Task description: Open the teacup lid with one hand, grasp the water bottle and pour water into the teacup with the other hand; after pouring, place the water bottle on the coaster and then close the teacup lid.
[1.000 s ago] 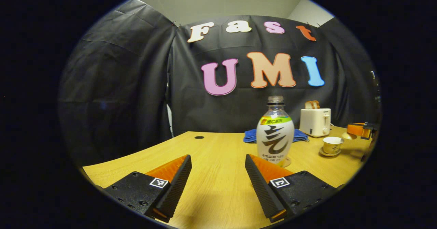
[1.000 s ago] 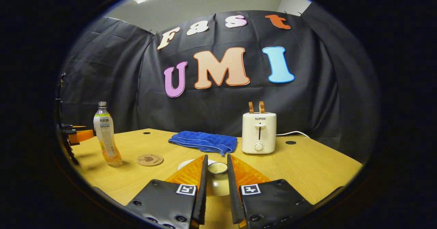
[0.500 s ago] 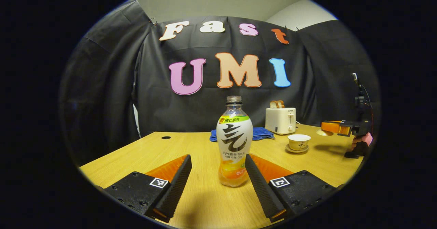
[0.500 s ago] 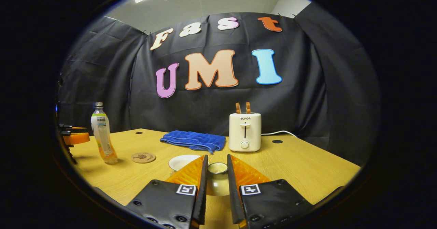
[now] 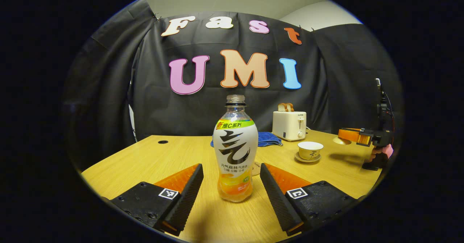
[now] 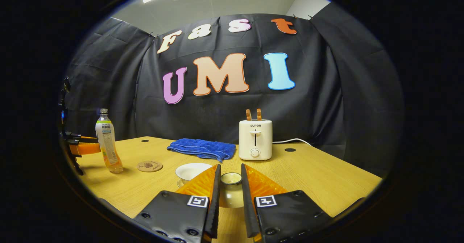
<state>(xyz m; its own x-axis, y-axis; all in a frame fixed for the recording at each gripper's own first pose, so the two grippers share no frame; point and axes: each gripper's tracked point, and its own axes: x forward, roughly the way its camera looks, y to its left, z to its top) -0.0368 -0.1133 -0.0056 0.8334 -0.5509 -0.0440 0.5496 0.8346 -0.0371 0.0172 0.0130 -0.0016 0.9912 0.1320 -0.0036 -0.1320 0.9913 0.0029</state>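
Since the earlier frame the water bottle (image 5: 235,152) has been brought between the wide-spread fingers of the left gripper (image 5: 231,185), not yet touched. The lid (image 6: 231,190) is held clamped in the right gripper (image 6: 230,192), right of the open teacup (image 5: 310,150). Grasping is in hand; closing on the bottle's waist is judged next (uncapped, orange liquid low).

right gripper (image 6: 231,185) clamped on teacup lid (image 6: 231,188); open teacup (image 6: 191,170) just beyond, coaster (image 6: 149,166) and water bottle (image 6: 107,146) farther left.
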